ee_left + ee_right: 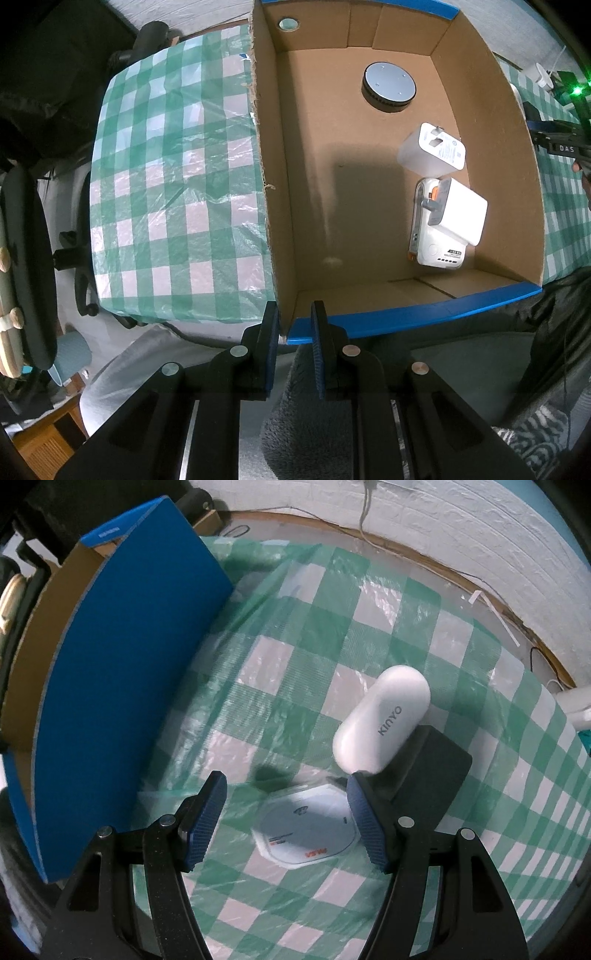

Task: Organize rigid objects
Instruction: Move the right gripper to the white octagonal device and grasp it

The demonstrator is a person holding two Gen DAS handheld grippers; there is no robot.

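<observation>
**A:** Glossy white plastic on crinkly checked cloth (pixel 332 635), bad combo. Right gripper (pixel 284 779) about half open, hanging just over the disc (pixel 306 830), nothing pinched between the pads. Flat, thin, eight-sided with rounded corners, printed label on top. Hardly any edge to grab.

**B:** Yep. Could easily scoop up a fold of that film along with it, or just skate off the rim. Worse on the right side: finger almost touching the block (pixel 436 771), with the capsule (pixel 382 720) propped on it at a tilt. One nudge and down rolls a smooth rounded pill shape, maybe right off the table.

**A:** Matte black and square-edged, that block, so probably stays put. Not so the capsule.

**B:** And the left gripper (pixel 294 321)?

**A:** Nearly closed, clamped on the near corner of the box (pixel 369 325). Raw brown cardboard, ragged torn edge on one wall, blue outside. Could crease or tip if yanked.

**B:** Inside already?

**A:** Round dark puck (pixel 388 86) with a grey metal-looking top, plus three boxy white chargers (pixel 432 151) along the right wall, one stacked crooked on another. Hard shells, likely to rattle.
</observation>
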